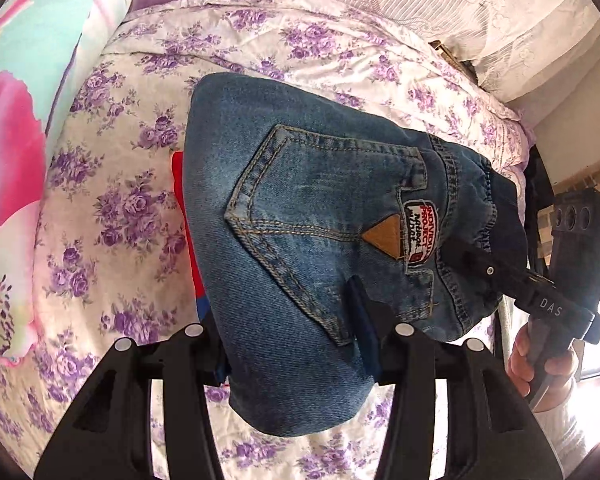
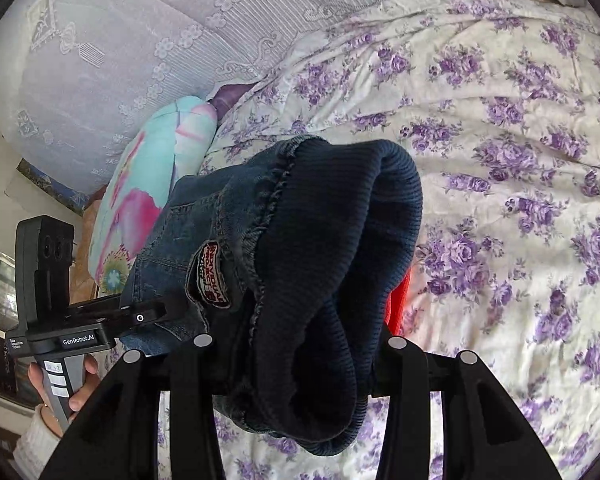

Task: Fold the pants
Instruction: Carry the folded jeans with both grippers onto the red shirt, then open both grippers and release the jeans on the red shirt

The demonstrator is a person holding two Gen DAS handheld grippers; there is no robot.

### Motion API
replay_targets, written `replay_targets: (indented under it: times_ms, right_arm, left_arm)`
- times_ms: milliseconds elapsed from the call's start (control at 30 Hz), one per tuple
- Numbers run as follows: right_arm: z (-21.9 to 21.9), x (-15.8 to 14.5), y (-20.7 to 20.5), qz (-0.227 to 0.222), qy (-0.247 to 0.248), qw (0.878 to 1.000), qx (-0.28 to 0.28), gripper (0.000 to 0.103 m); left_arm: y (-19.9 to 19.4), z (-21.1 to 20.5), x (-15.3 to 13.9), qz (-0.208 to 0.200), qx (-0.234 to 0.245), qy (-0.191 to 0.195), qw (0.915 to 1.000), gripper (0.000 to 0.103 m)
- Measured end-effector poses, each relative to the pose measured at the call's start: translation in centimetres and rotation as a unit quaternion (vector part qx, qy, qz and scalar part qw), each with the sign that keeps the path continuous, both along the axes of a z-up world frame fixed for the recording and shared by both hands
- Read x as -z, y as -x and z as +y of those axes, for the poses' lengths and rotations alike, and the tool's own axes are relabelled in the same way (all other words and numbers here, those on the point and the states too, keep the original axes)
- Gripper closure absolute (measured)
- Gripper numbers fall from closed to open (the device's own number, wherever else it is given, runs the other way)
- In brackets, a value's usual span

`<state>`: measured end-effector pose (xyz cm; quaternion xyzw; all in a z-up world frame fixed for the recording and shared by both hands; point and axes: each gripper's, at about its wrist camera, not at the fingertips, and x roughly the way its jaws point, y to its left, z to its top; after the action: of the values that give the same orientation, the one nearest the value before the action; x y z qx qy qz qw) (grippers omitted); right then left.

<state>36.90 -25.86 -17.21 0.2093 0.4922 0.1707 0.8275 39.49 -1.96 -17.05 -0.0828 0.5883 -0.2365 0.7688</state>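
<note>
Both tools clamped on the jeans (image 1: pixel 300 216) — left tool (image 1: pixel 296 364), right tool (image 2: pixel 300 376) — above the floral bedspread (image 2: pixel 500 160).

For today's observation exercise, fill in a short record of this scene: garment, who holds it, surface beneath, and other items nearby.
garment: blue denim jeans with back pocket and ribbed navy waistband
left tongs: shut on jeans
right tongs: shut on jeans at the waistband
state: folded, lifted above the bed
surface: purple floral bedsheet
nearby: flowered pillow; red item under the jeans
</note>
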Motion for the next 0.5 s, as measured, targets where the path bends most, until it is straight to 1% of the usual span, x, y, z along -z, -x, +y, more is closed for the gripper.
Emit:
replay_targets:
  times_ms: [67, 133, 167, 200, 233, 267, 300, 333, 367, 433, 467, 500]
  right_arm:
    - [0.2, 2.2, -0.6, 0.005, -0.004, 1.0, -0.006, 0.057]
    - [0.5, 4.0, -0.8, -0.009, -0.004, 1.0, -0.008, 0.049]
    - [0.6, 4.4, -0.9, -0.018, -0.014, 1.0, -0.011, 0.042]
    - [0.7, 4.8, -1.0, -0.015, -0.019, 1.0, -0.01, 0.039]
    - [0.7, 4.8, -1.2, -0.01, -0.019, 1.0, -0.01, 0.039]
    - [0.9, 4.6, -1.4, -0.004, -0.015, 1.0, -0.01, 0.038]
    - [1.0, 4.0, -1.4, -0.001, -0.004, 1.0, -0.01, 0.037]
    - [1.1, 3.2, -1.1, -0.006, 0.018, 1.0, -0.009, 0.037]
    - [1.1, 1.9, -0.7, -0.021, 0.047, 0.999, -0.004, 0.037]
    - [0.7, -1.3, 1.6, -0.077, 0.092, 0.993, 0.021, 0.036]
    - [0.3, -3.1, 3.1, -0.106, 0.115, 0.987, 0.045, 0.029]
    - [0.3, -4.8, 4.7, -0.131, 0.141, 0.979, 0.068, 0.016]
  left_arm:
    - [-0.7, 0.2, 2.5, 0.012, -0.001, 0.0, 0.9999, 0.054]
    - [-1.1, 0.8, 4.6, 0.018, -0.014, 0.01, 0.9997, 0.045]
    - [-1.2, 1.3, 5.3, 0.013, -0.022, 0.026, 0.9993, 0.038]
    - [-1.1, 1.7, 5.7, 0.012, -0.027, 0.042, 0.9986, 0.036]
    - [-1.1, 2.1, 5.8, 0.015, -0.031, 0.055, 0.9979, 0.036]
    - [-0.9, 2.3, 5.7, 0.019, -0.035, 0.06, 0.9974, 0.035]
    - [-0.5, 2.5, 5.3, 0.022, -0.039, 0.056, 0.9974, 0.034]
    - [0.1, 2.8, 4.7, 0.02, -0.039, 0.049, 0.9978, 0.034]
    - [1.1, 3.1, 3.6, 0.004, -0.036, 0.044, 0.9984, 0.034]
    - [4.1, 3.9, 0.9, -0.044, -0.036, 0.009, 0.9983, 0.032]
    - [5.6, 4.2, -0.1, -0.063, -0.037, -0.006, 0.9973, 0.026]
    - [7.4, 4.6, -1.3, -0.08, -0.043, -0.016, 0.9957, 0.016]
